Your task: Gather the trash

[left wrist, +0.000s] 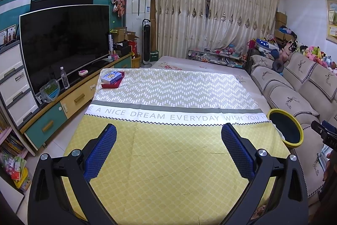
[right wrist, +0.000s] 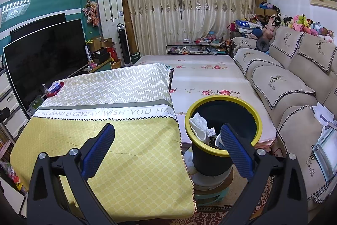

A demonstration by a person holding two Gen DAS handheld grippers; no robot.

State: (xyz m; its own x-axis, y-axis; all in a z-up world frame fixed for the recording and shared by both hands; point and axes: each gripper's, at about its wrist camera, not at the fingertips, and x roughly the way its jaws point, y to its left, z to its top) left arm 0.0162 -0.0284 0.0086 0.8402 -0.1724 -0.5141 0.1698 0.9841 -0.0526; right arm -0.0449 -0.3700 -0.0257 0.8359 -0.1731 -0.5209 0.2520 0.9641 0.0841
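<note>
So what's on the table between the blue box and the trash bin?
Nothing: only bare tablecloth lies between the blue box and the trash bin, clearest in the right wrist view.

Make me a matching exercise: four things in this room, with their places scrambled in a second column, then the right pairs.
1. trash bin
2. water bottle
3. blue box
4. plush toys

A. on the red tray at the tablecloth's far left corner
B. along the sofa back
C. on the TV cabinet
D. beside the table's right edge

Pairs: 1-D, 2-C, 3-A, 4-B
</note>
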